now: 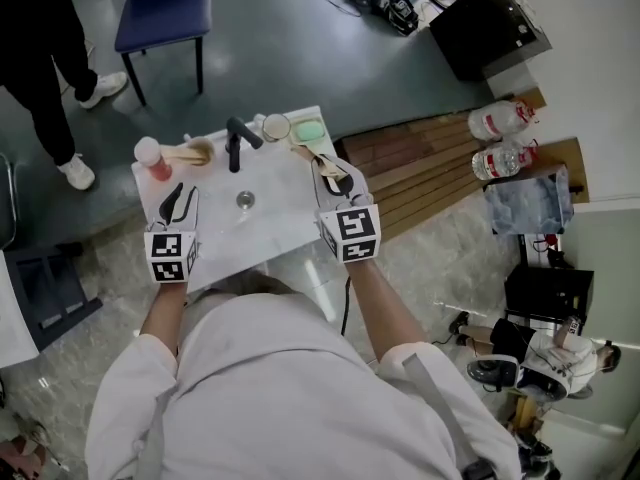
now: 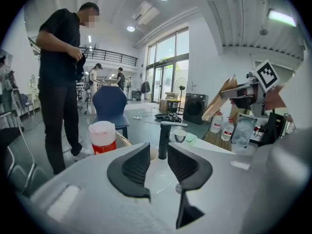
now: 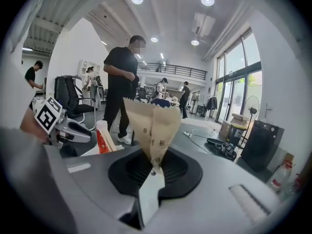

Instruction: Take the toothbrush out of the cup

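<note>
Head view, looking down on the small white sink top (image 1: 275, 223): right gripper (image 1: 335, 178) closed on a long brown paper sleeve (image 1: 312, 160), judged to be the toothbrush in its wrapper, though impossible to see inside the paper. Pinched at the near end only, jaws almost together with just the thin paper between them, shown plainly in the right gripper view. Long axis running on from the jaws, away from the gripper and a little to its left, free end pointing toward the cup (image 1: 275, 126) standing just beyond that end. Appears already out of the cup, tip near the rim but apart from it; cannot tell how high above it. Tilted upward in the right gripper view, wide serrated end far and high, narrow end low in the jaws. Left gripper (image 1: 178, 203) with jaws standing apart and nothing between the pads, well apart to the left of the sleeve; black faucet (image 1: 235, 143) straight ahead of it, red container (image 1: 150, 158) ahead and to its left. Right hand therefore the nearer one, and the only one placed for the coming move: probably a pull back along the sleeve's own axis, away from the cup.
</note>
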`<state>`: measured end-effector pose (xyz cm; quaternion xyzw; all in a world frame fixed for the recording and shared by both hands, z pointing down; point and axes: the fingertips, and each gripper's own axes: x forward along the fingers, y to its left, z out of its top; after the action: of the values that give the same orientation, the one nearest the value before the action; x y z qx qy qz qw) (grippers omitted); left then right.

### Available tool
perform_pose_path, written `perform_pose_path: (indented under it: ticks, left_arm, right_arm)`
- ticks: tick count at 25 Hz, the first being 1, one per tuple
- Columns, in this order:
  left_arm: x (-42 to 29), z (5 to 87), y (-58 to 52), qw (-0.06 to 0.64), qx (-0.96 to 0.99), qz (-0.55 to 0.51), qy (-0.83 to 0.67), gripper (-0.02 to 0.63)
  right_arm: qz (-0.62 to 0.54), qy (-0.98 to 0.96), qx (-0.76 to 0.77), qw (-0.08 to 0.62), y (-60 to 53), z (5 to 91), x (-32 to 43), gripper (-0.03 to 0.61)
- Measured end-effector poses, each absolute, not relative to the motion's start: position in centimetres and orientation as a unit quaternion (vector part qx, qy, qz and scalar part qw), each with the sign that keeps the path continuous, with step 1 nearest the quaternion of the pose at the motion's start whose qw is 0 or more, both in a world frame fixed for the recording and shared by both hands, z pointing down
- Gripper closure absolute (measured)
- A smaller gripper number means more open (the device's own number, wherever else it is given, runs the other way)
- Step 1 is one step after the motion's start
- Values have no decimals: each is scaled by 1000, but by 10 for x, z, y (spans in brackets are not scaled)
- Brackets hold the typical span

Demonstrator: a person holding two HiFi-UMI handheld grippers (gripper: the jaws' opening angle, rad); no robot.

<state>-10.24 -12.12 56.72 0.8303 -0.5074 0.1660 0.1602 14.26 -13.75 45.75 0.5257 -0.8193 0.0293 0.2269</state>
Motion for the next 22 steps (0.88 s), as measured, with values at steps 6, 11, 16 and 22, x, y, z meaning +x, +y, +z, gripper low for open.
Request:
perform_pose_path:
  ticks: [6,11,16,22]
  left_arm:
    - [-106,589,-136,186,813,179,-523,497]
    - [-109,603,-149,202,796,191,-538,497]
    - [-111,621,-158,223,781,199,-548,497]
    - [-113,634,-173,253,762,197,-562,489]
  right_arm:
    - [27,-815,532,231,-137,457,151,555]
    - [29,-813,533,234,-139,456,156,554]
    - [32,-810,535,238,-143,457,162,555]
    - [36,-807,536,244,-150,458,170,554]
